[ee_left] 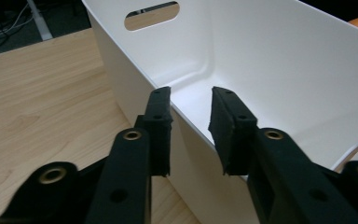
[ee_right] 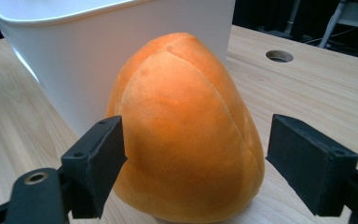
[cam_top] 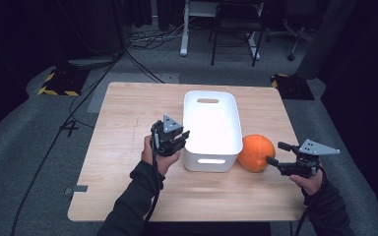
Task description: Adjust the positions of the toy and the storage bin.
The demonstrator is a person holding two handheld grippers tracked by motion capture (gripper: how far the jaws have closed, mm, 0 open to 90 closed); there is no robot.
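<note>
A white plastic bin (cam_top: 211, 123) with handle slots stands on the wooden table (cam_top: 128, 113). My left gripper (cam_top: 181, 138) is at the bin's left wall near the front corner. In the left gripper view its jaws (ee_left: 191, 126) straddle the thin rim of the bin (ee_left: 284, 70), one pad outside and one inside, shut on the wall. An orange plush ball (cam_top: 255, 152) rests against the bin's right front corner. My right gripper (cam_top: 275, 153) stands open just right of it. In the right gripper view the orange ball (ee_right: 186, 116) sits between the wide-spread jaws (ee_right: 196, 140), with a gap at the right pad.
The inside of the bin holds nothing. The white bin wall (ee_right: 98, 46) stands right behind the ball. A round cable hole (ee_right: 279, 56) is cut in the tabletop beyond the ball. Chairs, cables and floor boxes lie past the table's far edge.
</note>
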